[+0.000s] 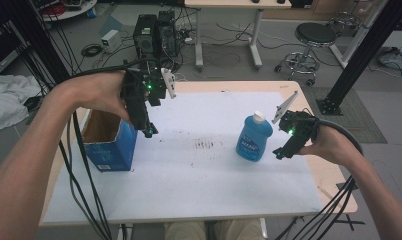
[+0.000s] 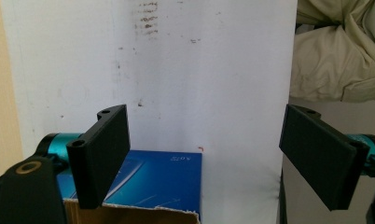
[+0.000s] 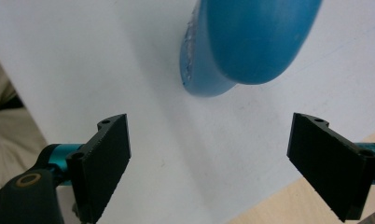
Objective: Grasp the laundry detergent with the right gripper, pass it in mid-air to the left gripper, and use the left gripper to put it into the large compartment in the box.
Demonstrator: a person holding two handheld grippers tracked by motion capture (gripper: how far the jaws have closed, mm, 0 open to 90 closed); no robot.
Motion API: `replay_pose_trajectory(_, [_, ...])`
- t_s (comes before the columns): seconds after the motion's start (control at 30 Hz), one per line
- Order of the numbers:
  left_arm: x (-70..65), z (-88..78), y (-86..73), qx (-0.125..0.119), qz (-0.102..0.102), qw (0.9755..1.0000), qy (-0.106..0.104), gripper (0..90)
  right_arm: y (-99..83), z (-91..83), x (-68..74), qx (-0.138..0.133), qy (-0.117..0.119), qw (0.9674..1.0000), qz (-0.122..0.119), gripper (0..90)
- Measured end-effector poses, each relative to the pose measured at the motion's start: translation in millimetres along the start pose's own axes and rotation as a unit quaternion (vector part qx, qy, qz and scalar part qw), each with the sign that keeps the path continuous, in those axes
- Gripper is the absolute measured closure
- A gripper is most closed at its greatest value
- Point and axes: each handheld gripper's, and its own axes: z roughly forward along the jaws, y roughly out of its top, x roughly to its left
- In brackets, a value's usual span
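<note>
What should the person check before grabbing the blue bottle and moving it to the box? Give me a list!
1. Right gripper open wide enough: ok, its black fingers stand far apart.
2. Blue plastic bottle with the white cap standing upright on the white table sheet: ok.
3. Bottle between the right fingers: not ok, it is ahead of them, untouched.
4. Left gripper empty: ok, open with nothing between its fingers.
5. Blue cardboard box open on top: ok, flaps up, by the left gripper.
6. Bottle cap tight: cannot tell.
</note>
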Motion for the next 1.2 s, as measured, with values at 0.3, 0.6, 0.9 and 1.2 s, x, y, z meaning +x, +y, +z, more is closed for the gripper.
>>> replay_pose_trajectory(0.3, [0.6,1.7,-1.7,0.0,-0.003,1.0,-0.001,16.3,-1.6,18.5,-4.7,-0.047,-0.004,0.9972,0.058,12.4])
replay_pose_trajectory(0.6, [0.4,5.2,-2.4,-0.002,-0.003,1.0,-0.004,16.3,0.6,32.2,-7.1,-0.076,-0.019,0.9939,0.077,12.4])
replay_pose_trajectory(0.9, [0.6,6.1,-3.1,-0.002,-0.003,1.0,-0.005,16.3,1.3,45.5,-9.4,-0.095,-0.019,0.9905,0.098,12.4])
replay_pose_trajectory(1.2, [0.4,7.3,-6.7,-0.003,-0.007,0.9999,-0.007,16.3,4.7,56.3,-10.4,-0.11,-0.021,0.9883,0.104,12.5])
